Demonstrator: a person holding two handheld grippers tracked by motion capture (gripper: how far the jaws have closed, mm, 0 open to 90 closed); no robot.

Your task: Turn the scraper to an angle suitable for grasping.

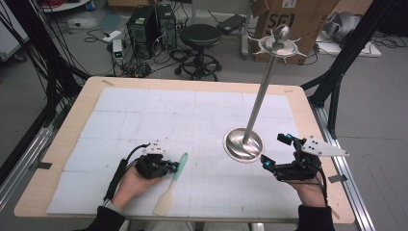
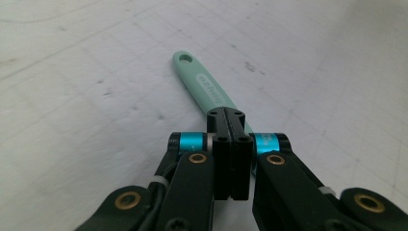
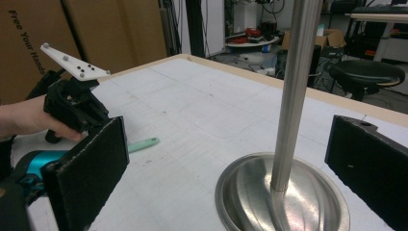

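Spatula (image 1: 172,185) — mint handle, pale blade, flat on white mat, clamped at the handle by left gripper (image 1: 174,166). Right gripper (image 1: 273,151) — jaws spread wide beside steel stand (image 1: 244,144), nothing held. Lift pending; hanging on stand's hooks likely remains.

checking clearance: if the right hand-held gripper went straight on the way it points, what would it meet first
Probably the steel stand: the right hand-held gripper stands open with the pole between its jaws' lines and the dish base just ahead. Exact depth is unclear.

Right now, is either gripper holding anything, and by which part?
Left gripper grips the mint-green silicone spatula along its handle, short of the hanging hole. Right gripper holds nothing.
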